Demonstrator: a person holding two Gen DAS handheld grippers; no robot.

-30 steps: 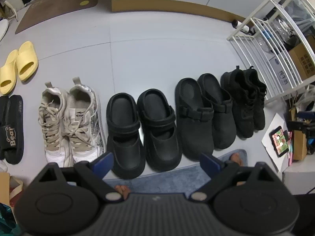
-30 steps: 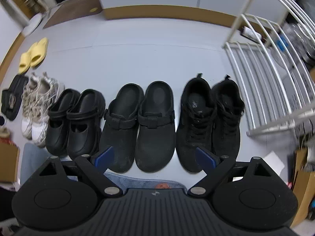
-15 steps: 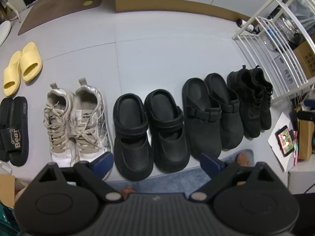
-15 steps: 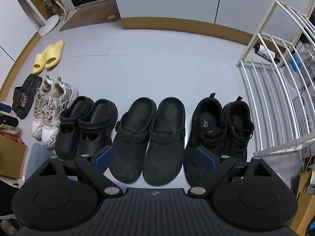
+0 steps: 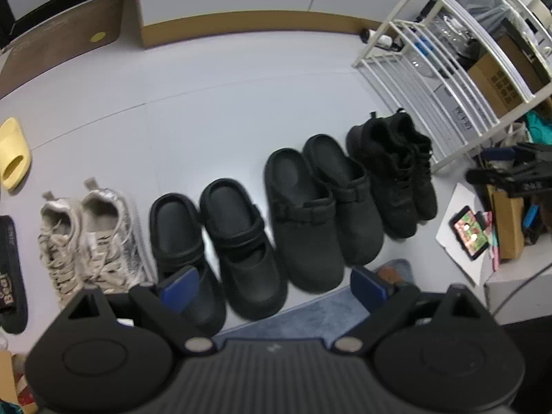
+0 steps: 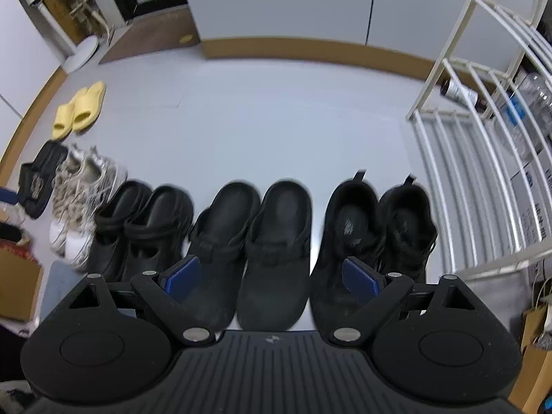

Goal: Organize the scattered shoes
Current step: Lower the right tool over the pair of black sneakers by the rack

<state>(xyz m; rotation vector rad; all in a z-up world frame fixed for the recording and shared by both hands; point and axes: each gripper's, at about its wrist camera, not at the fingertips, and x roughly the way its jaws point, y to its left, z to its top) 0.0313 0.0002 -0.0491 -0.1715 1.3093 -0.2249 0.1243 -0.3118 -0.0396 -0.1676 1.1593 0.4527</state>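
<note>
Fig. | my left tongs (image 5: 274,284) and right tongs (image 6: 272,276) apart, empty | shoe row (image 6: 255,234) paired beside white rack (image 6: 483,179); yellow slides (image 6: 79,108) far from it | risk: lowered tongs could nudge pairs askew

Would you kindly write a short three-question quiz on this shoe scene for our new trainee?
1. True or false: the left gripper is shut on a shoe.
2. Multiple choice: which pair stands nearest the white rack? A) yellow slides B) black sneakers C) beige sneakers
3. Fill in: in the row, the pair between the strapped clogs and the black sneakers is the ______.

Key: 1 false, both the left gripper and the right gripper are open and empty; 2 B; 3 black mules.
</note>
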